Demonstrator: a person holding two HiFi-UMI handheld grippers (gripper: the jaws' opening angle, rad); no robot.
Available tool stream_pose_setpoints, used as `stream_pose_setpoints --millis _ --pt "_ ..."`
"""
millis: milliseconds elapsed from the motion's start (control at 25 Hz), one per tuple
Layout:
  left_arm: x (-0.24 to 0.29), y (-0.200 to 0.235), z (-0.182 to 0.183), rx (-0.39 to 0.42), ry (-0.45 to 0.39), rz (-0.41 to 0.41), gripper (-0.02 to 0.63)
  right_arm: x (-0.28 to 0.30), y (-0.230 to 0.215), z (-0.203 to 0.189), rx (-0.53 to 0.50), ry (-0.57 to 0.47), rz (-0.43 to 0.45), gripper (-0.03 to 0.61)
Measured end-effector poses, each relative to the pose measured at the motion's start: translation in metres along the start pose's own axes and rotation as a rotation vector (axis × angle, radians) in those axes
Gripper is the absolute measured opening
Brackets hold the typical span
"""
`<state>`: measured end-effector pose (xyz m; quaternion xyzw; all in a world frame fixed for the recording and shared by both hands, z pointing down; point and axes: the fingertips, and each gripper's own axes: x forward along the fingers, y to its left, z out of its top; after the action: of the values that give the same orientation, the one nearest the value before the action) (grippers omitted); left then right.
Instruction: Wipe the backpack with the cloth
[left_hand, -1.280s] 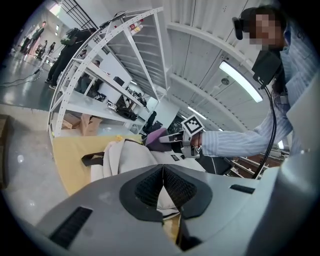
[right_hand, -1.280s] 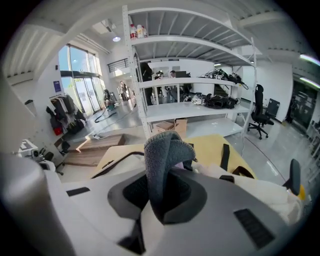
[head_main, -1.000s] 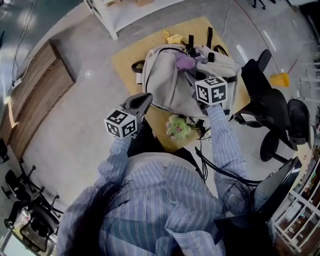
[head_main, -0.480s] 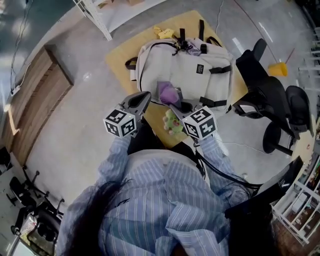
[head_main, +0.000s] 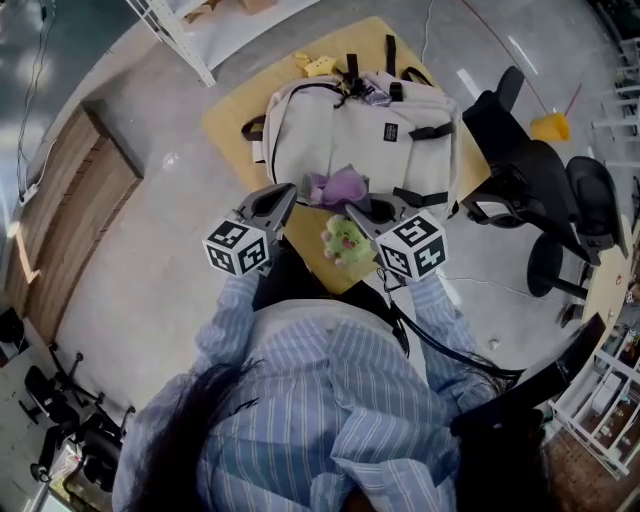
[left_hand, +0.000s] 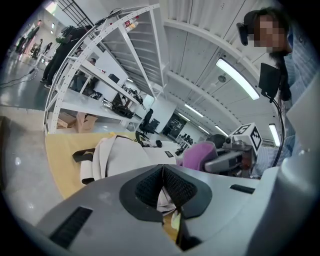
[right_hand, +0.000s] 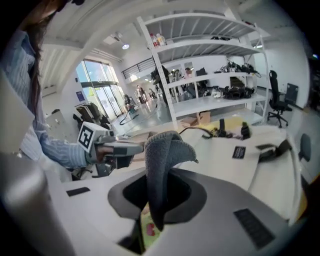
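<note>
My right gripper (head_main: 362, 213) is clamped on the purple cloth (head_main: 338, 187), which bunches up out of its jaws over the near edge of the pale backpack (head_main: 350, 135). I cannot tell whether cloth and bag touch. The backpack lies flat on the yellow table (head_main: 225, 120). My left gripper (head_main: 278, 197) hangs just left of the cloth, jaws together on nothing. A green toy (head_main: 345, 241) sits between the two grippers, nearer me.

Yellow counter (head_main: 228, 125) on a grey floor. Green plush toy (head_main: 346, 241) at its near edge, small yellow thing (head_main: 318, 66) at the far edge. Black office chairs (head_main: 525, 175) just right; wooden panel (head_main: 60, 200) well left; white rack (head_main: 165, 30) beyond.
</note>
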<state>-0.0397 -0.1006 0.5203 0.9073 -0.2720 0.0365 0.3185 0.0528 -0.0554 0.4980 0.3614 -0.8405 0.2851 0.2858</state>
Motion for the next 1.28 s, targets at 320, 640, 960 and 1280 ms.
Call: stream_pose_setpoints --millis 320,640,960,1280 --pt "0.009 -0.009 0.002 0.014 0.018 -0.054 0.005 -0.021 -0.123 0.094 -0.040 -0.126 -0.232 0.041" --pt "0.006 -0.006 0.000 0.012 0.034 -0.068 0.005 0.011 -0.225 0.154 0.011 -0.175 -0.399 0.041" --pt "-0.007 0.017 0.004 -0.006 0.025 -0.018 0.005 0.045 -0.257 0.151 0.007 -0.060 -0.454 0.041" --pt "-0.008 0.032 0.012 -0.010 -0.005 0.020 0.005 0.053 -0.202 0.098 0.034 0.003 -0.288 0.041"
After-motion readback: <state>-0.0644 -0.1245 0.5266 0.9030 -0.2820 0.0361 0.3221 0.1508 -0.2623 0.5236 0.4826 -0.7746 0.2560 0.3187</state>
